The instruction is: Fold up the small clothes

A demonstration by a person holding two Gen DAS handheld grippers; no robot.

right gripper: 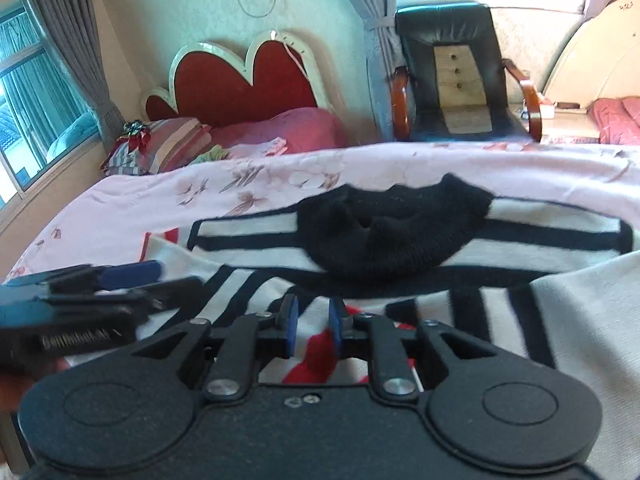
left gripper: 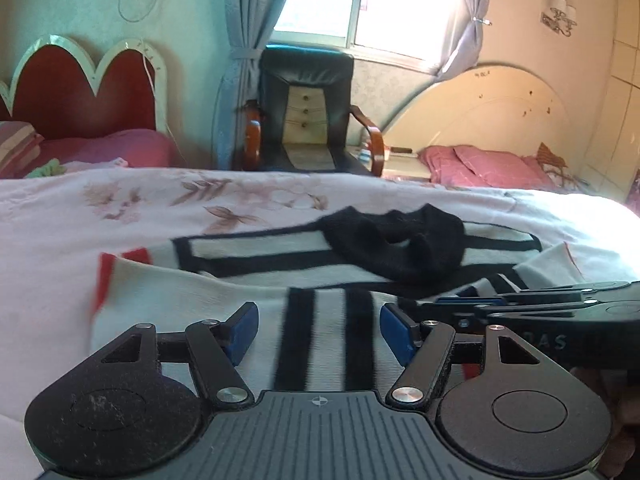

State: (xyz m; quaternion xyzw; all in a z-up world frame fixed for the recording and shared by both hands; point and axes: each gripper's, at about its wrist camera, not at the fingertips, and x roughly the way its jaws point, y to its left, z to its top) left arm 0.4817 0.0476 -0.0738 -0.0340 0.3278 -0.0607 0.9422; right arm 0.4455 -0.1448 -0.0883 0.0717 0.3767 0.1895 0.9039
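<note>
A small white sweater with black stripes, red trim and a black collar lies on the pink floral bedspread. My left gripper is open just above its striped body. My right gripper hovers over the sweater's red and white part with its blue pads a narrow gap apart and nothing between them. Each gripper shows from the side in the other's view: the right gripper and the left gripper. The black collar lies ahead.
A black armchair with wooden arms stands past the bed's far edge under a window. A red headboard with pink pillows is at the left. Another bed with pink bedding is at the right.
</note>
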